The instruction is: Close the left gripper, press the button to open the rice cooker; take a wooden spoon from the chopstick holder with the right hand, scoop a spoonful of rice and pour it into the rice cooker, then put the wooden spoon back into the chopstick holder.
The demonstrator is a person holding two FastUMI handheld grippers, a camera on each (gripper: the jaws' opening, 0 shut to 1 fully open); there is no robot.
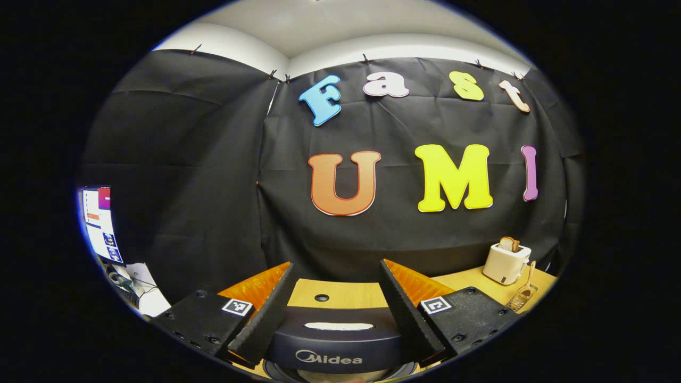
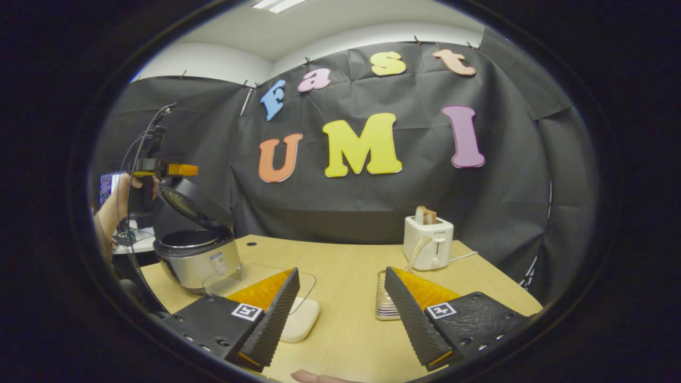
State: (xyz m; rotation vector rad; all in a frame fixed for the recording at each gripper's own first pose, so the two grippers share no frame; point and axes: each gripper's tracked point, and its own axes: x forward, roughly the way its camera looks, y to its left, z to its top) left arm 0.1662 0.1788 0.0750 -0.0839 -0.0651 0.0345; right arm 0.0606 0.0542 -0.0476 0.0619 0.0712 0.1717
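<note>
Both grippers' jaws spread wide: rice cooker lid between left gripper jaws, untouched; right gripper empty.

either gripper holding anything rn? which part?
Nothing held. Right gripper is open over the table, wooden spoon untouched in the chopstick holder. Left gripper is open above the rice cooker's raised lid.

The rice cooker stands at the table's left edge, lid raised. The toaster sits at the far right, near the back edge. The chopstick holder stands just before it, the wooden spoon inside. A clear container lies beside the cooker.
</note>
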